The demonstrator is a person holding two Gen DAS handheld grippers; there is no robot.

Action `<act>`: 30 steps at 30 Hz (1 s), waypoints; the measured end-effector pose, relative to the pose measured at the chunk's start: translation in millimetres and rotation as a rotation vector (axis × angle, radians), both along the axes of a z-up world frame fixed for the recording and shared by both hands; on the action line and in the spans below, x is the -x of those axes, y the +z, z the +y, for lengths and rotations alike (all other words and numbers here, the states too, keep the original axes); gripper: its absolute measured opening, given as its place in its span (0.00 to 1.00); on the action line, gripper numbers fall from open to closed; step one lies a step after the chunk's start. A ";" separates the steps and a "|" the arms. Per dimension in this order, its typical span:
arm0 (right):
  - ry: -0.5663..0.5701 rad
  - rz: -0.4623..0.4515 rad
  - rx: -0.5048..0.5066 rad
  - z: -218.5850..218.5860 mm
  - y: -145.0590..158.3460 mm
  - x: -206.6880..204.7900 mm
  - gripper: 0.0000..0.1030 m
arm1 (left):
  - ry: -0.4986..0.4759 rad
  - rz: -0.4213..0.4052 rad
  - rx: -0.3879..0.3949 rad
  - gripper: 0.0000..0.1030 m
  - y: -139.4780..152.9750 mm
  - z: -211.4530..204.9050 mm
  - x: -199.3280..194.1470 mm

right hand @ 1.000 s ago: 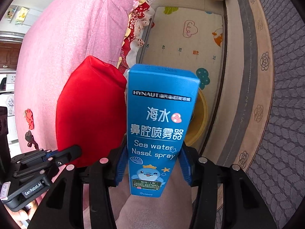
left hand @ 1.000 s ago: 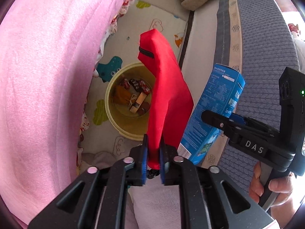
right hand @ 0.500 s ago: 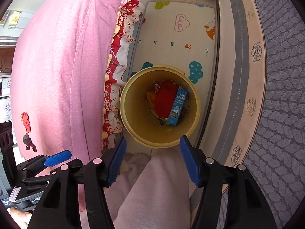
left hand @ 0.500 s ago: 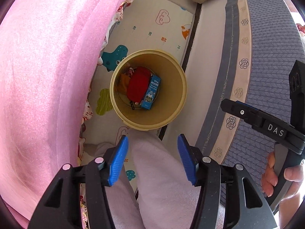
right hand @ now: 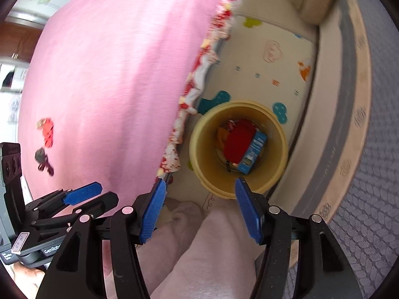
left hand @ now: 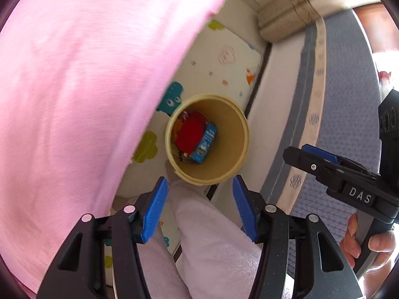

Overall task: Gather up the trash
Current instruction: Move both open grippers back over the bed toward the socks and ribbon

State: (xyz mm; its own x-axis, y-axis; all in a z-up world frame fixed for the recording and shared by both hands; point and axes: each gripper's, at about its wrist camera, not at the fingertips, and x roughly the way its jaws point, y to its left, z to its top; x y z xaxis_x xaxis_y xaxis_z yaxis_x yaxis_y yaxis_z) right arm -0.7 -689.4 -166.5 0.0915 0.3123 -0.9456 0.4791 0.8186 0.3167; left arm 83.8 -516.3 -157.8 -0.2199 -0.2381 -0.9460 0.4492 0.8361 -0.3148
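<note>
The left gripper stands wide apart, nothing between its blue pads. The right gripper is spread just as wide and holds nothing either.

Below and ahead of both tools stands a yellow bin on a play mat. In the left view the bin sits just beyond the fingertips, centred between them; in the right view its near rim falls between the two pads, a little toward the right one.

Inside the bin lie a red pouch and a blue box, side by side and touching, the box on the side nearer the right finger. Smaller wrappers show at the pouch's far-left edge, too small to tell apart.

Left of both tools hangs a pink blanket, with a patterned red-and-white frill along its edge in the right view. On the blanket, far left of the right gripper, lie small red and dark scraps, blurred. To the right of the bin runs a grey sofa with a beige band.

Under both tools are the person's legs in pale pink cloth. The right hand grips its handle at the edge of the left view.
</note>
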 end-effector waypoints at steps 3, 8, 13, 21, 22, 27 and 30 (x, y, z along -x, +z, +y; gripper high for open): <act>0.077 -0.029 -0.006 38.5 12.9 -27.6 0.56 | 0.092 -0.033 0.005 0.54 11.4 46.5 -17.2; 0.218 -0.071 -0.022 117.5 29.3 -69.1 0.56 | 0.231 -0.094 -0.019 0.54 28.0 130.0 -41.3; 0.365 -0.111 -0.038 204.7 41.4 -105.8 0.56 | 0.376 -0.144 -0.046 0.54 41.7 219.7 -60.9; 0.489 -0.167 -0.049 303.4 57.3 -147.2 0.56 | 0.565 -0.196 -0.062 0.55 55.6 337.5 -81.3; 0.498 -0.173 -0.048 310.4 59.0 -151.2 0.56 | 0.590 -0.200 -0.061 0.56 56.1 350.4 -84.7; 0.535 -0.187 -0.048 340.7 64.2 -174.9 0.56 | 0.669 -0.206 -0.060 0.56 55.5 383.2 -97.8; 0.565 -0.186 -0.047 353.3 62.9 -190.0 0.56 | 0.706 -0.210 -0.067 0.56 52.8 394.9 -108.0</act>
